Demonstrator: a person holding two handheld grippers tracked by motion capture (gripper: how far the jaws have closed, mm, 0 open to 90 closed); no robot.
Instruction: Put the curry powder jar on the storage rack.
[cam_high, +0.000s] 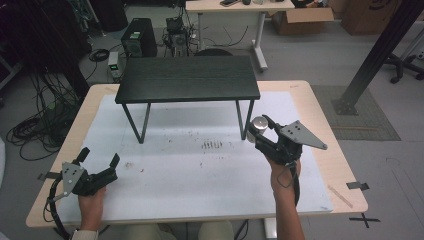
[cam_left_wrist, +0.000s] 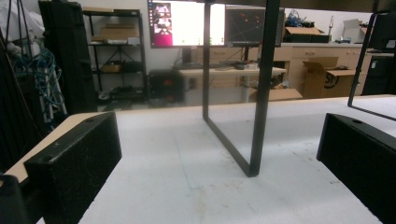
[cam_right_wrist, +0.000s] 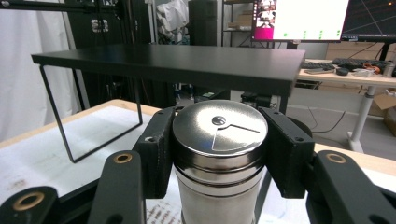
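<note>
The right claw (cam_high: 261, 131) is seen right of centre in the high view, its two jaws pressed against opposite sides of a steel shaker (cam_high: 258, 127). In the right gripper view the shaker (cam_right_wrist: 219, 154) stands upright at lower centre of the frame, its polished lid facing up, with a black pad touching it on each side just below the lid. The shaker is held clear of the white tabletop (cam_high: 200, 165), just beside the right front leg of a black shelf (cam_high: 187, 79), whose flat top is seen in upper centre of the high view. In the right gripper view the shelf top (cam_right_wrist: 177, 63) crosses the upper half of the frame, above and behind the lid. The right hand (cam_high: 284, 176) enters from the lower edge of the high view, a grey three-cornered plate lying on top of its gripper.

The left claw (cam_high: 100, 159) is shown at lower left of the high view, its jaws spread wide with nothing between them, low over the tabletop. In the left gripper view the two black pads stand at the lower left and lower right edges, and one thin leg frame of the shelf (cam_left_wrist: 259, 93) rises between them farther off. The left hand (cam_high: 92, 202) is seen at the lower edge of the high view.
</note>
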